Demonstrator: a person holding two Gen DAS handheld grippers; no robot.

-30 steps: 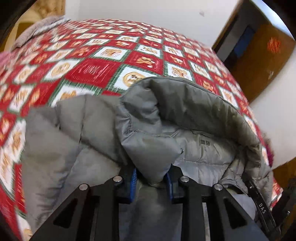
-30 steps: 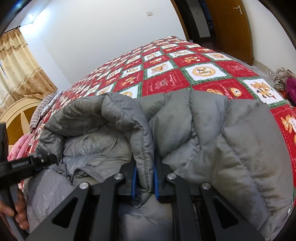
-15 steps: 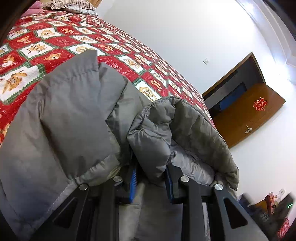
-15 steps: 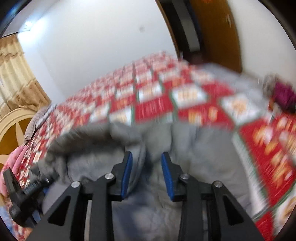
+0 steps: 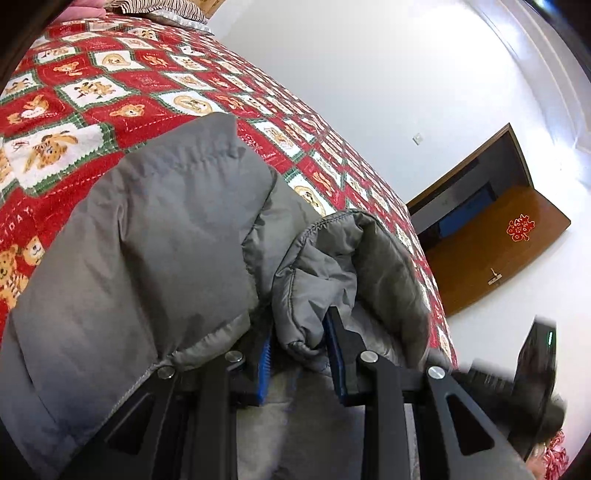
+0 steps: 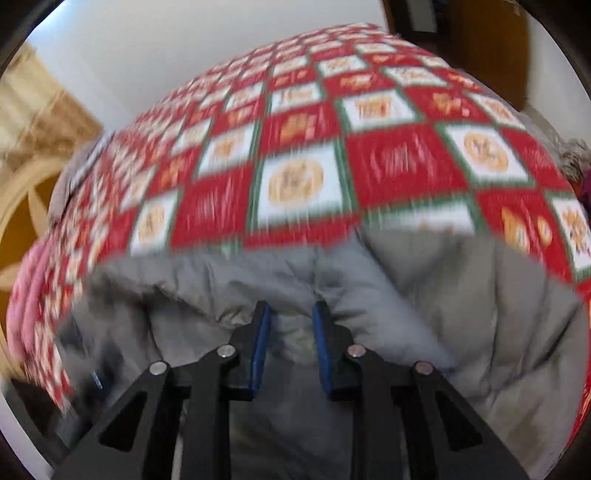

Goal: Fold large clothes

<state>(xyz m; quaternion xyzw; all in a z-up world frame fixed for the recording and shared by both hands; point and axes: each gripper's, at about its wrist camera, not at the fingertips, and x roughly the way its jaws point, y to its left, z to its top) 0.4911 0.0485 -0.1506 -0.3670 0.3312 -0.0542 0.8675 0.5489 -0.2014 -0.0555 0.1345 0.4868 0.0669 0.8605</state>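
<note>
A grey puffer jacket [image 5: 147, 258] lies bunched on a bed with a red, white and green teddy-bear quilt [image 5: 110, 74]. My left gripper [image 5: 299, 328] is shut on a thick fold at the jacket's stitched edge, and the fabric bulges up between its blue pads. In the blurred right wrist view, the jacket [image 6: 461, 314] spreads below my right gripper [image 6: 291, 310]. That gripper's jaws are closing, with a gap between the blue pads. Grey fabric shows beneath the gap, and neither pad presses on it.
A brown wooden door [image 5: 498, 251] with a red ornament stands past the bed's far side. A blurred black tool body [image 5: 532, 373] crosses the left wrist view's lower right. A striped pillow [image 5: 159, 7], beige curtains [image 6: 33, 110] and pink cloth [image 6: 26, 295] border the bed.
My right gripper has let go of the jacket fold it was pinching, opened and swung away over the jacket. My left gripper has rolled and shifted while keeping its hold on the fold.
</note>
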